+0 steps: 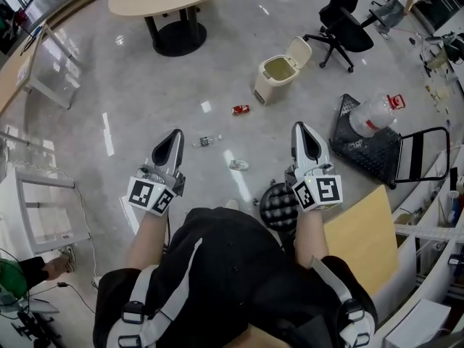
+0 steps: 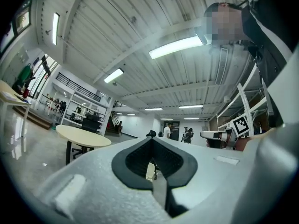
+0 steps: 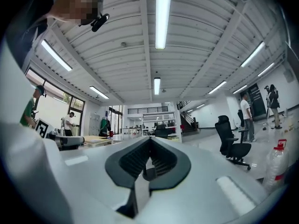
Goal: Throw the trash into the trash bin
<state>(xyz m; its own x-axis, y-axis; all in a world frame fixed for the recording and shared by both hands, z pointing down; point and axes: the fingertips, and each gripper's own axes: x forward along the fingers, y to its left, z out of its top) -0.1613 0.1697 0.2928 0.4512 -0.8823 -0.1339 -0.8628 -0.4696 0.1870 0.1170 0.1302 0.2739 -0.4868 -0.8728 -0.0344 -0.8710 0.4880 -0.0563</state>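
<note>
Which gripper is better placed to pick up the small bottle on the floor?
Left, probably. The left gripper is nearest the small bottle; the right gripper sits farther across, beyond the crumpled wrapper. Both are shut and empty.

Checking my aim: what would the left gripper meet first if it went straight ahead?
Likely the bin, which shows through its jaw notch; nothing nearer shows, but depth is unclear.

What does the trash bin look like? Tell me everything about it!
The trash bin is a small cream-coloured box that looks like plastic. It stands upright on the shiny grey floor, with its hinged lid flipped open and leaning back. The inside looks yellowish, and nothing shows in it. A small red piece of trash lies on the floor close beside it, not touching. Only the floor touches the bin.
</note>
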